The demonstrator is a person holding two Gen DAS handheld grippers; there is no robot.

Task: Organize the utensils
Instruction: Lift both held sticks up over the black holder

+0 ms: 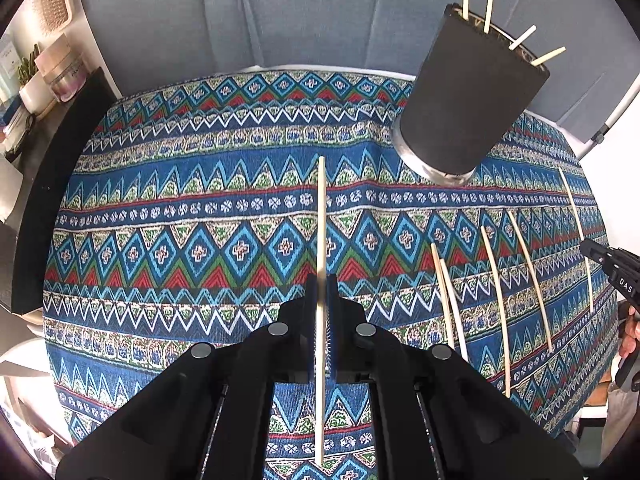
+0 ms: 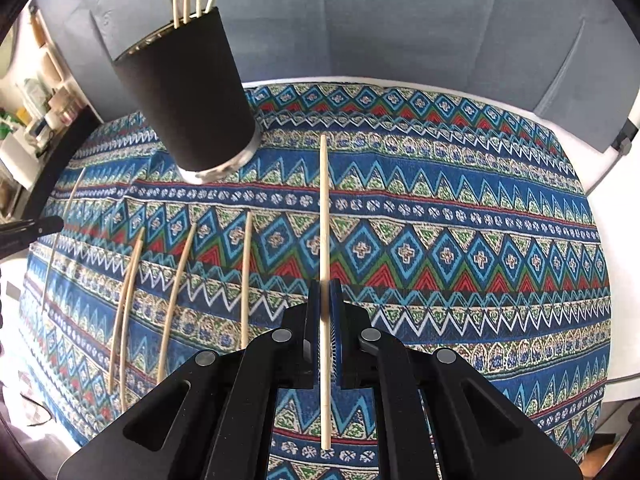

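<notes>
Chopsticks are the objects being sorted; they are pale wooden sticks spread over a round table covered by a patterned cloth [image 1: 200,216] in blue, red and green bands. Left wrist view: the left gripper [image 1: 321,284] has its jaws clamped together on one chopstick [image 1: 321,216], which runs from 12 to 6 o'clock through the pads, its far tip pointing toward the cloth's far edge. At 1 o'clock stands a dark cylindrical cup [image 1: 468,96] with a metal base, upright on the cloth; four stick ends [image 1: 488,10] project above its rim. At 3 to 4 o'clock five loose sticks [image 1: 498,300] lie on the cloth, two of them touching along their length. The tip of the right gripper's body shows at the 3 o'clock edge.

Right wrist view: the right gripper [image 2: 325,286] likewise has its jaws shut on a single chopstick [image 2: 325,208], aligned 12 to 6 o'clock. The cup [image 2: 188,92] appears at 11 o'clock, and the loose sticks [image 2: 178,296] lie at 8 to 9 o'clock. A grey upholstered seat [image 2: 400,20] rises behind the table.
</notes>
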